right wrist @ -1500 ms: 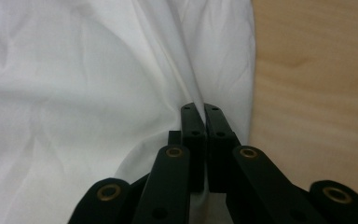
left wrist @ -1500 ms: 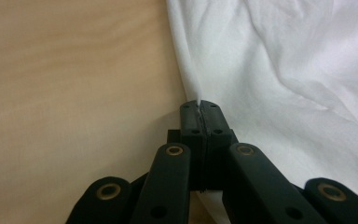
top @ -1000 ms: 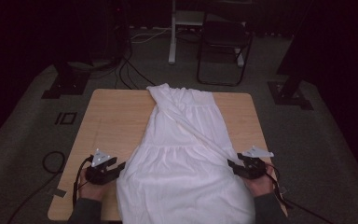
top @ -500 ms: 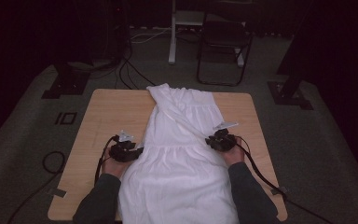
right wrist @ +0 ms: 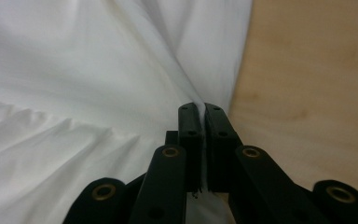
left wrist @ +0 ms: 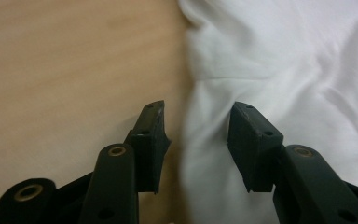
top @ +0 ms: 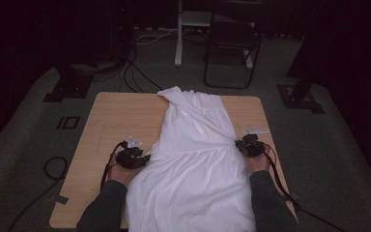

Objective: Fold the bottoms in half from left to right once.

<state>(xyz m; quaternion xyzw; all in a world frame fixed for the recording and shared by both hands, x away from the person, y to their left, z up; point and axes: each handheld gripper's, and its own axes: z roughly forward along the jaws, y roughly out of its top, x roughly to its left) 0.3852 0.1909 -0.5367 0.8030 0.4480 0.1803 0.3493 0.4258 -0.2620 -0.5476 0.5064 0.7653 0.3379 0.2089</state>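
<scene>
The right gripper (right wrist: 203, 109) is pinched tight on a fold at the edge of the white dress (top: 193, 159), while the left gripper (left wrist: 196, 116) stands with its jaws apart astride the opposite edge, the dress lying spread lengthwise down the middle of the wooden table (top: 111, 121).

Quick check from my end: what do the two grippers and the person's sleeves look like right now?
Both the left gripper and right gripper are black, with ribbed pads, brass-ringed holes, a pale top plate and a trailing black cable. Sleeves are dark grey.
</scene>
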